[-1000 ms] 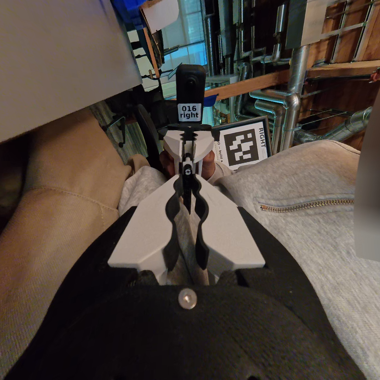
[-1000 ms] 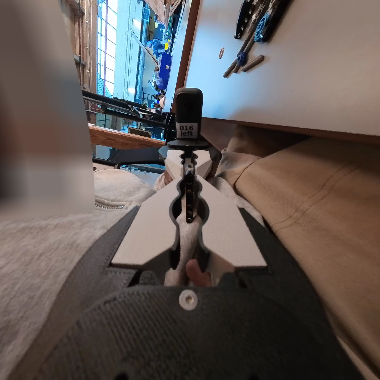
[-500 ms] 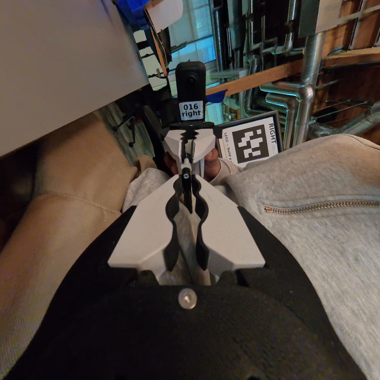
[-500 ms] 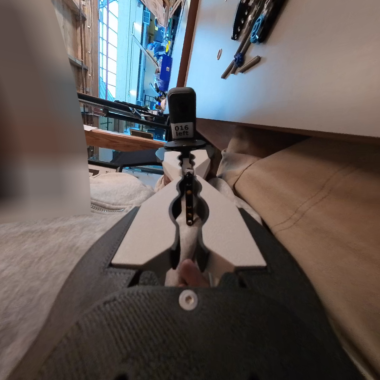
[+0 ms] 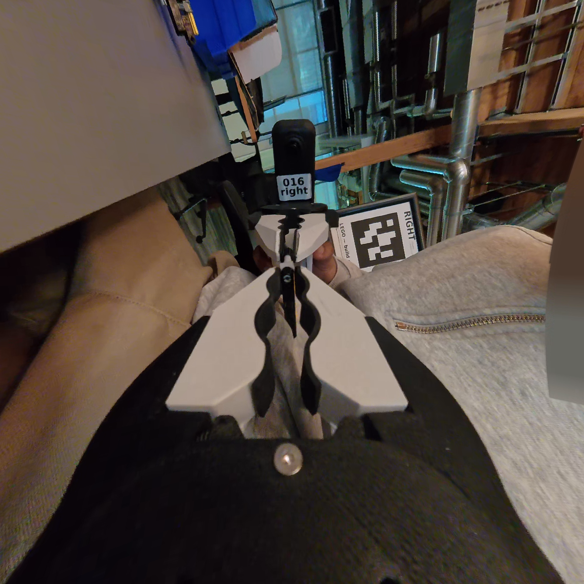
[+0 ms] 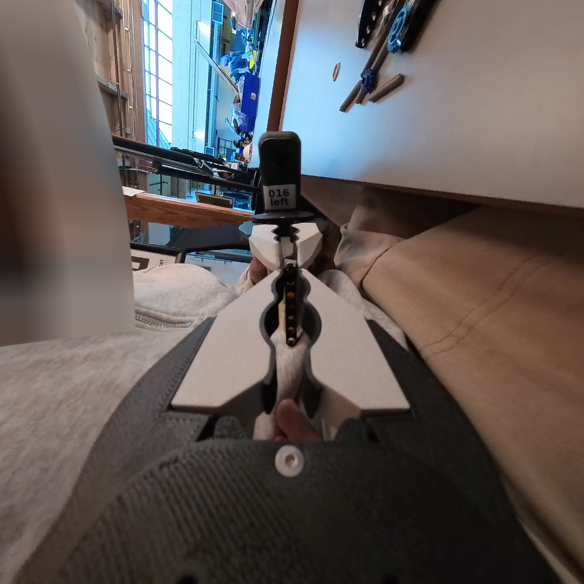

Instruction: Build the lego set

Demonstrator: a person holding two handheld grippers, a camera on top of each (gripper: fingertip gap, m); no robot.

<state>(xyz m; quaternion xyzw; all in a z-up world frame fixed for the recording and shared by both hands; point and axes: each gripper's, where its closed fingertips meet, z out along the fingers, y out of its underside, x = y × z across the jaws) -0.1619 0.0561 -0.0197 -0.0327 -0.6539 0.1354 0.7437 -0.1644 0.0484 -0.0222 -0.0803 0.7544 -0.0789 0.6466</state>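
Both grippers are held tip to tip in front of a person's torso, below the table edge. My left gripper (image 5: 286,275) is shut on a thin black Lego beam (image 5: 290,308) that runs back between its fingers. My right gripper (image 6: 289,269) is shut on a black beam (image 6: 290,311) with a row of yellowish holes. A small white piece (image 5: 287,261) sits where the tips meet. The right gripper (image 5: 289,241) shows opposite in the left wrist view, and the left gripper (image 6: 286,251) shows opposite in the right wrist view. I cannot tell whether the two beams are joined.
The white table (image 6: 458,126) is beside and above the grippers and holds a black beam with a blue gear (image 6: 396,27), grey axles (image 6: 385,87) and a tan ring (image 6: 336,71). A grey hoodie (image 5: 458,363), tan trousers (image 5: 110,316) and a framed marker card (image 5: 377,235) surround the grippers. The tips of both grippers are at nearly the same place.
Both grippers stay shut and tip to tip. The pair has shifted slightly, so the background moves a little in both views.
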